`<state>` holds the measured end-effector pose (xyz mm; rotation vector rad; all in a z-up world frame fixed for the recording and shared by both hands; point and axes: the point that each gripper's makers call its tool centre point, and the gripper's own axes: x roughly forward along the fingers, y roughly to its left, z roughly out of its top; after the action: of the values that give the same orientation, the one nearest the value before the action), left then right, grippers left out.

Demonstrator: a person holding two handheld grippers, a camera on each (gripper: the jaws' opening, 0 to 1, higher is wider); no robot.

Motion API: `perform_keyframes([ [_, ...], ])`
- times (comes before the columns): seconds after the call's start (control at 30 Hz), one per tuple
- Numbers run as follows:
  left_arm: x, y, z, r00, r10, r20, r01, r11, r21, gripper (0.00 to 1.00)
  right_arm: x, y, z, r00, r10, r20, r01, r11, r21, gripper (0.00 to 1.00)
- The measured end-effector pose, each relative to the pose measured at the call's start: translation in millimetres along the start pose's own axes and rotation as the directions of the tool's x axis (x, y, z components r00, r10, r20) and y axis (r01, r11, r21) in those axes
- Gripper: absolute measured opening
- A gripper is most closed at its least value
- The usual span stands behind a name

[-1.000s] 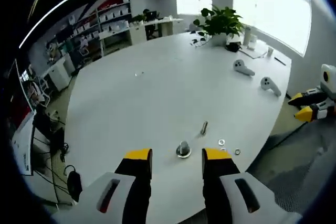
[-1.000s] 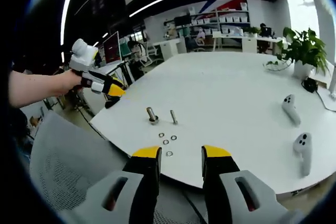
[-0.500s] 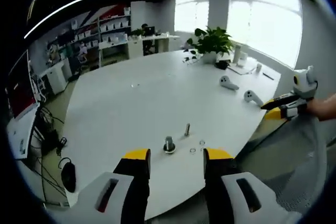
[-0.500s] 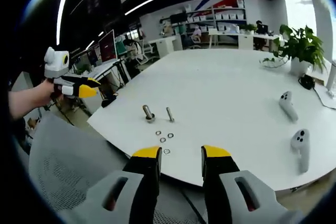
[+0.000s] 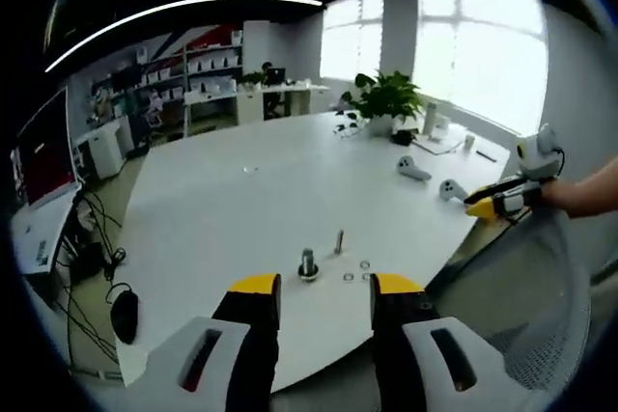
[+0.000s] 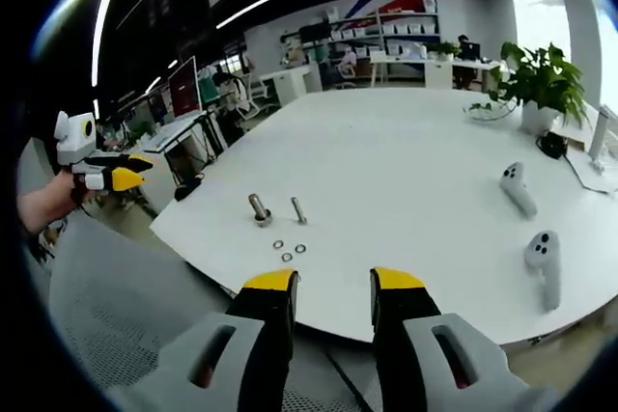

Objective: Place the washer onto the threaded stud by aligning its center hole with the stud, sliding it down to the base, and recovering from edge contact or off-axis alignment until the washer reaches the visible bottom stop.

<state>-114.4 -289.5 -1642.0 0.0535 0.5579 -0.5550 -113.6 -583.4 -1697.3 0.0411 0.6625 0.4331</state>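
Right gripper view: washers (image 6: 289,251) are lying loose on the white table (image 6: 406,161), just beside the upright threaded stud (image 6: 258,209).
Both the right gripper (image 6: 330,288) and the left gripper (image 5: 314,290) are hovering wide and empty, off the table edge. These thin, stiff, slippery-looking rings are probably calling for an edge pinch across the rim.

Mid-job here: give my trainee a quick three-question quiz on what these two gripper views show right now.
1. True or false: a washer is already seated on the threaded stud.
2. How many loose washers lie on the table near its edge?
3. Which holds anything: A) left gripper, B) right gripper, C) neither?

Key:
1. False; the stud stands bare beside a thicker bolt.
2. Three.
3. C; both grippers are open, held back off the table's edge.
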Motion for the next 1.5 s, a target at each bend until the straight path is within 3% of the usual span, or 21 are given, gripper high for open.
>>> perform_keyframes([
  [0.2,-4,6.4,-16.1,1.0,-0.012,-0.015,0.012,1.0,0.022,0.36,1,0,-3.3,1.0,0.0,-0.02,0.0,1.0,0.0,0.32],
  [0.37,-7,1.7,-8.6,0.997,-0.047,0.058,0.052,0.995,-0.081,0.36,2,-2,-7.5,0.999,-0.007,-0.04,0.007,1.0,-0.003,0.32],
  [0.7,-5,-10.7,-6.5,0.994,-0.065,0.092,0.065,0.998,0.004,0.35,3,-5,-13.0,0.997,-0.018,-0.069,0.018,1.0,-0.001,0.32],
  [0.93,1,-12.0,-8.0,0.991,-0.084,0.101,0.084,0.996,-0.003,0.33,1,-2,-11.7,0.998,-0.014,-0.064,0.014,1.0,-0.007,0.32],
  [1.07,0,-22.2,-6.8,0.989,-0.104,0.102,0.099,0.994,0.052,0.3,1,-1,-11.2,0.998,-0.015,-0.063,0.015,1.0,-0.006,0.32],
  [1.3,5,-21.8,-7.9,0.987,-0.116,0.112,0.113,0.993,0.032,0.31,1,-1,-12.5,0.997,-0.019,-0.077,0.018,1.0,-0.011,0.32],
  [1.37,9,-24.6,-14.8,0.985,-0.144,0.09,0.144,0.99,0.0,0.35,1,-1,-12.6,0.997,-0.019,-0.079,0.018,1.0,-0.008,0.32],
  [1.5,7,-30.0,-16.5,0.981,-0.172,0.088,0.171,0.985,0.025,0.34,1,-2,-10.5,0.997,-0.029,-0.068,0.029,1.0,0.003,0.32],
])
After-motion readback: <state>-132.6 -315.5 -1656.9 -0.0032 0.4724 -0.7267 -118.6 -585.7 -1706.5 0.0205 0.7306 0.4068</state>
